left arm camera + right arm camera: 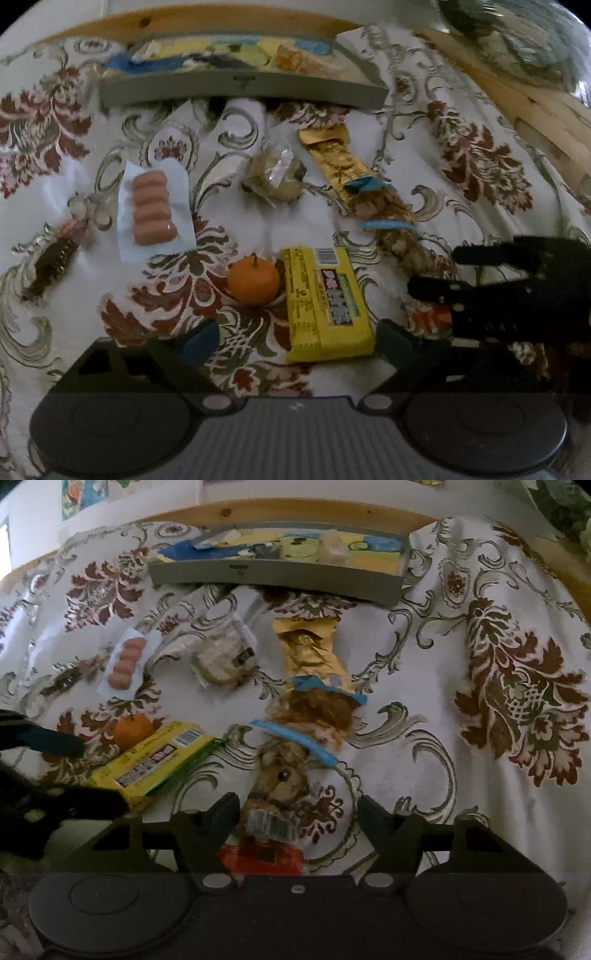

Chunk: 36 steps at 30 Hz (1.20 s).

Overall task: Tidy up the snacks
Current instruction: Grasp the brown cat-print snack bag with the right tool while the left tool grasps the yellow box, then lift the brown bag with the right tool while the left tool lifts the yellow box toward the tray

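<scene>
Left wrist: fingers spread wide, flat yellow foil snack packet between tips, round orange tangerine just ahead-left.

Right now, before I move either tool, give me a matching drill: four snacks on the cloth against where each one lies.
Things:
1. orange
2. yellow packet
3. pink sausages pack
4. gold wrapper

Places:
A. far left of the spread
B. just below the grey tray, right of centre
C. between the left tool's fingers
D. touching the yellow packet's left edge

Pairs: 1-D, 2-C, 3-A, 4-B
</scene>
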{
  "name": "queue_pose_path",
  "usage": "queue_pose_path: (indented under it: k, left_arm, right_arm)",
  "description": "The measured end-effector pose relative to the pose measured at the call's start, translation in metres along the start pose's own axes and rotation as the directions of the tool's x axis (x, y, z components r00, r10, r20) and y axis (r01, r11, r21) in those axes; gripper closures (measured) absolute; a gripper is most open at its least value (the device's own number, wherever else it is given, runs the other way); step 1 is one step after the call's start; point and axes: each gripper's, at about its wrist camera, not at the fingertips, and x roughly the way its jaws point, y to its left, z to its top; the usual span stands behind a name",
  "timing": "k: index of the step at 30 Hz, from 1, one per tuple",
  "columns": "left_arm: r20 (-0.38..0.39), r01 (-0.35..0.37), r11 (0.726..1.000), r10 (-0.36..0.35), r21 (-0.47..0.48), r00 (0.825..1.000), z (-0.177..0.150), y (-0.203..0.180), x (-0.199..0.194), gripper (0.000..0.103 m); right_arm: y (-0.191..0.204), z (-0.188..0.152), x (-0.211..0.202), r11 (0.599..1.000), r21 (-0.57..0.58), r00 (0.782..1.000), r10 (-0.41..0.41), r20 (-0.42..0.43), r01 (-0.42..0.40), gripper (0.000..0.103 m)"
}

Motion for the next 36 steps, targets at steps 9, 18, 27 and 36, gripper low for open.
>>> queue_pose_path:
  k: [9, 18, 27, 36]
  left_arm:
    - [-0.072, 0.006, 0.997, -0.011, -0.077, 0.997, 0.015, -0.002, 0.022, 0.017]
    - [-0.126, -0.067, 0.996, 0.060, -0.058, 0.990, 0.023, -0.009, 0.033, 0.039]
    - [-0.124, -0.024, 0.997, 0.014, -0.078, 0.992, 0.015, -0.006, 0.013, 0.051]
    - [-0.138, -0.018, 0.996, 0.006, -0.090, 0.990, 0.014, -0.002, 0.013, 0.043]
  right_arm:
    - [0.010, -0.002, 0.002, 0.998, -0.057, 0.999, 0.022, 0.025, -0.020, 0.036]
    - [0.021, -0.001, 0.012, 0.996, -0.084, 1.000, 0.019, 0.014, -0.018, 0.039]
    - [0.017, -0.005, 0.000, 0.998, -0.029, 0.998, 0.057, 0.000, -0.057, 0.045]
    - [0.023, -0.004, -0.007, 0.997, -0.021, 0.997, 0.075, 0.005, -0.075, 0.039]
